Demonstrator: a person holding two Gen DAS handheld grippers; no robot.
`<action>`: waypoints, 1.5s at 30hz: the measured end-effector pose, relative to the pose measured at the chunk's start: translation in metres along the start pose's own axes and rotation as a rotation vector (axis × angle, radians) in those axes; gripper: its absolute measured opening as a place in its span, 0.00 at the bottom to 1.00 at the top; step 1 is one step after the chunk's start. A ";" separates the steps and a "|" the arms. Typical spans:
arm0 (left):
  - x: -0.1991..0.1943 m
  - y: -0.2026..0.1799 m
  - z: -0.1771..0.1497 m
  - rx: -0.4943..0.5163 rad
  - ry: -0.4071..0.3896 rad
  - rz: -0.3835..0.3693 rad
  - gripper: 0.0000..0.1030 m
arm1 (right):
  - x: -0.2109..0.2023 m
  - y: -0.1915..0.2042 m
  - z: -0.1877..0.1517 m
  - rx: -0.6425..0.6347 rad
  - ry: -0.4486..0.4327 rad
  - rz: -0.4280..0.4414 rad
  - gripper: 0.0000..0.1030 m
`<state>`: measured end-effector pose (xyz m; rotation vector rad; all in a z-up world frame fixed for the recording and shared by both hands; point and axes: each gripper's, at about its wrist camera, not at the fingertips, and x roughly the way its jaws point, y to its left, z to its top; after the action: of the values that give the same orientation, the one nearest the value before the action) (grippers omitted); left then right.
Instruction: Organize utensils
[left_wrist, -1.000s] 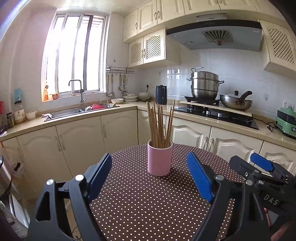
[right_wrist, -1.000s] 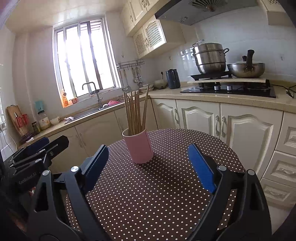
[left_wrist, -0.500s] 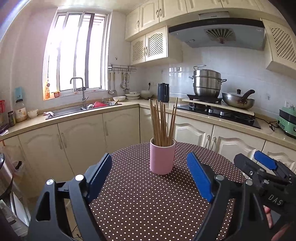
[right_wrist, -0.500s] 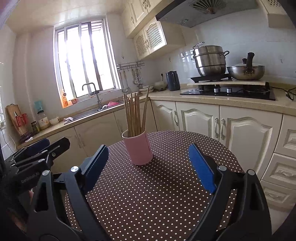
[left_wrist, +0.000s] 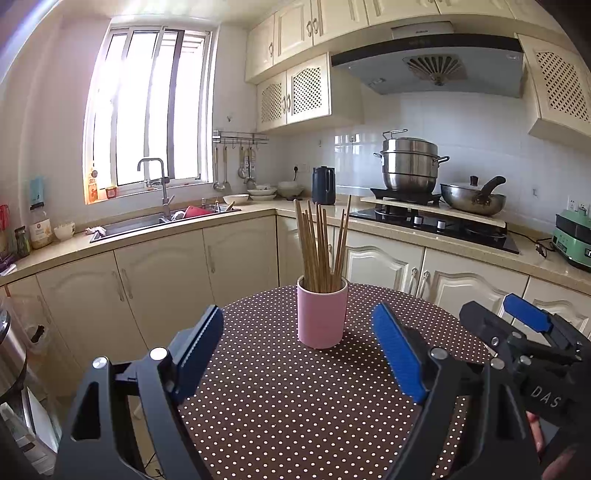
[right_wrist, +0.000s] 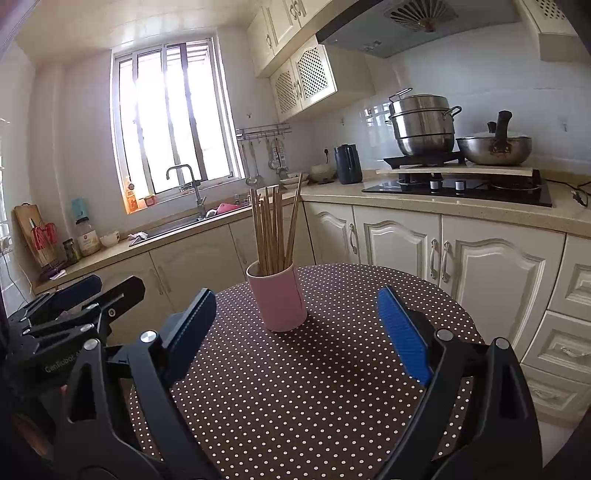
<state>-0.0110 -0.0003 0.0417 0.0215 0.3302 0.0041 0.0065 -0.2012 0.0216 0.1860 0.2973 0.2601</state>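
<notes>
A pink cup (left_wrist: 322, 314) stands upright on a round table with a brown polka-dot cloth (left_wrist: 295, 406). Several wooden chopsticks (left_wrist: 320, 243) stand in it. My left gripper (left_wrist: 299, 343) is open and empty, a short way in front of the cup. My right gripper (right_wrist: 295, 325) is open and empty, also in front of the cup (right_wrist: 277, 300) with its chopsticks (right_wrist: 273, 229), on the same cloth (right_wrist: 314, 387). The right gripper also shows at the right edge of the left wrist view (left_wrist: 524, 328); the left gripper shows at the left edge of the right wrist view (right_wrist: 74, 299).
Cream kitchen cabinets (left_wrist: 155, 280) and a counter run behind the table. A sink with a tap (left_wrist: 159, 218) is at the back left. A stove with a steel pot (left_wrist: 410, 166) and a pan (left_wrist: 472, 199) is at the back right.
Both grippers have shifted slightly, so the cup sits a little more centred between the left gripper's fingers. Both stay open and empty. The cup has not moved.
</notes>
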 end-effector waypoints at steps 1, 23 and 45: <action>0.000 0.000 0.000 0.001 0.000 0.000 0.80 | 0.000 0.000 0.000 0.000 0.000 -0.001 0.85; 0.000 0.002 -0.001 0.007 0.009 -0.006 0.80 | 0.001 0.005 -0.002 -0.009 0.007 0.004 0.86; 0.003 0.008 -0.003 0.001 0.015 -0.003 0.80 | 0.006 0.005 -0.003 -0.015 0.012 0.003 0.86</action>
<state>-0.0095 0.0075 0.0385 0.0214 0.3456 0.0009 0.0096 -0.1949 0.0184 0.1705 0.3068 0.2662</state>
